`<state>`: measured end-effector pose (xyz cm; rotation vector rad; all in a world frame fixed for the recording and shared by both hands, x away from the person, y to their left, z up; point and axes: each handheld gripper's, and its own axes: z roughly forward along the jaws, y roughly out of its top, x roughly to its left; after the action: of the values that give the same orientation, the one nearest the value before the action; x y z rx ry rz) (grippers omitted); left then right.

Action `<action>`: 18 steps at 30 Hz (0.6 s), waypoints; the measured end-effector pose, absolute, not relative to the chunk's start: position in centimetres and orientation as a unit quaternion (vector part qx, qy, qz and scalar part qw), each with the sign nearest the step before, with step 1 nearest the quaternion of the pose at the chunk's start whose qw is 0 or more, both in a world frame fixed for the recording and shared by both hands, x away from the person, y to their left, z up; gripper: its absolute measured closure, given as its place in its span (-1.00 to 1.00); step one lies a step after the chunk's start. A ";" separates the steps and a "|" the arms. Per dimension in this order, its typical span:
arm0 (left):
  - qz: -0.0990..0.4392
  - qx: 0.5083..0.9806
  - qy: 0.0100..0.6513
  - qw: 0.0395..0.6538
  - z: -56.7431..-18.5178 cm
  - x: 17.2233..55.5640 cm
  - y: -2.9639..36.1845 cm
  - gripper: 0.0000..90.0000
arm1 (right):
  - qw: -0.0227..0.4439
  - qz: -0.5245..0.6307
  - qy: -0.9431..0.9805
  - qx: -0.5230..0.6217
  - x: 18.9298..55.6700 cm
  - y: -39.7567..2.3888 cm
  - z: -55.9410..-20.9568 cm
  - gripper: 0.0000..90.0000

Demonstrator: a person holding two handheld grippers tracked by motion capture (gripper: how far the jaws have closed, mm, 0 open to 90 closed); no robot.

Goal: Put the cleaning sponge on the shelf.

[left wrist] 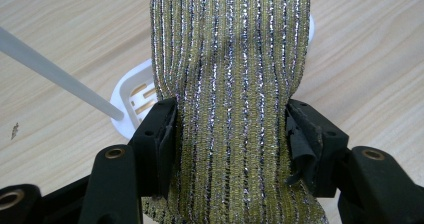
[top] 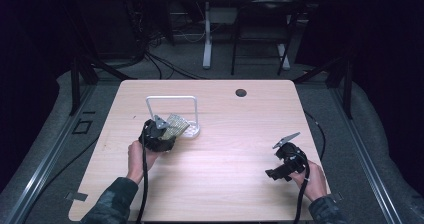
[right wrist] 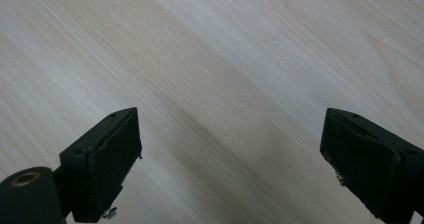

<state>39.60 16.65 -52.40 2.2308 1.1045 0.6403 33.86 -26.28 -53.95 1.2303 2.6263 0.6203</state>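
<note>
- The right claw sits nearest the person, low over the right front of the desk, with its jaws spread wide and nothing between them; its own view looks down on bare wood grain. It seems parked there to stay out of the way while the other hand works.
- The left claw is farther in, on the left half of the desk, clamped on a strip of gold and silver cloth. The jaws pinch the cloth across its width, so the stripes run straight up between them and the free end hangs forward, ready to be draped.
- Just beyond that claw stands a white rack: an upright bar frame on a flat slotted base. The cloth's far end lies over the base, which suggests the person means to hang the cloth on the bar or has just taken it off; which of the two cannot be told.
- Whether the cloth touches the bar is hard to judge, as the high view is dim and small there.
- Farther back, the desk holds a dark round hole near its rear edge.
</note>
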 end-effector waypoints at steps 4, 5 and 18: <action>0.242 0.830 0.416 0.283 -52.4 40.1 16.5 -0.07 | 0.087 0.209 0.882 0.412 33.9 -26.3 -54.0 -0.79; 0.242 0.829 0.417 0.283 -52.5 40.2 16.5 -0.07 | 0.087 0.209 0.882 0.413 33.8 -26.3 -54.0 -0.79; 0.237 0.826 0.430 0.277 -53.1 41.6 15.8 -0.10 | 0.087 0.213 0.881 0.414 33.8 -26.3 -53.8 -0.79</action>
<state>41.59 15.77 -53.07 2.2177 1.1556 0.6368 33.76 -26.32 -53.80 1.2317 2.6241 0.6332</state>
